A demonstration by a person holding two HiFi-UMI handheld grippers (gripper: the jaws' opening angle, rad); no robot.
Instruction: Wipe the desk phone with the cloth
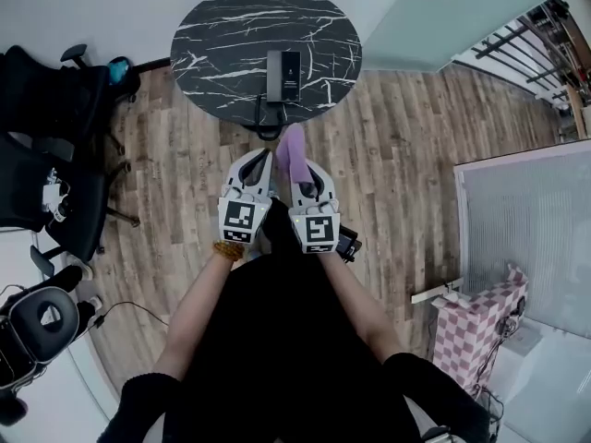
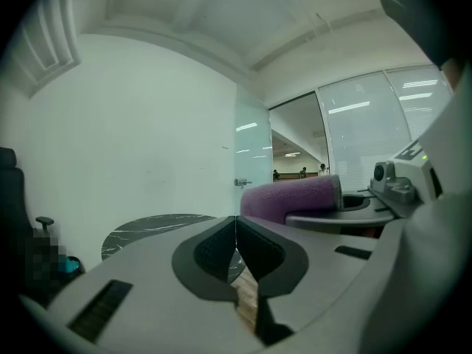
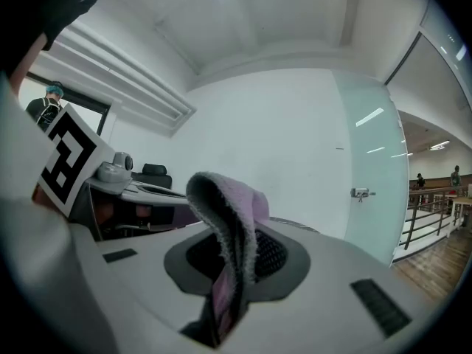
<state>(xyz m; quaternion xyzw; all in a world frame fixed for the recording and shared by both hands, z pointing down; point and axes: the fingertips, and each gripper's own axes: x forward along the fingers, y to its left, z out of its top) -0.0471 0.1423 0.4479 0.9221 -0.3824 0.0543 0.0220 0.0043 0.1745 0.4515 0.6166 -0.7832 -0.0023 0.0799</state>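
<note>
Two grippers are held side by side at the near middle, over a planked wooden floor (image 1: 397,137). The left gripper (image 2: 236,245) has its jaws pressed together with nothing between them. The right gripper (image 3: 232,271) is clamped on the purple cloth (image 3: 228,220), a soft, nubby fabric folded over and standing up from the ribbed pads. Wiping is judged not yet begun; the approach is in hand. Farther off, a round table (image 1: 212,35) of glossy black marble veined in white is seen. The desk phone (image 1: 283,75), a flat dark rectangular slab, lies on it toward the near edge, well apart from the cloth. Next, the cloth would need to be carried forward and lowered onto the phone's face.
</note>
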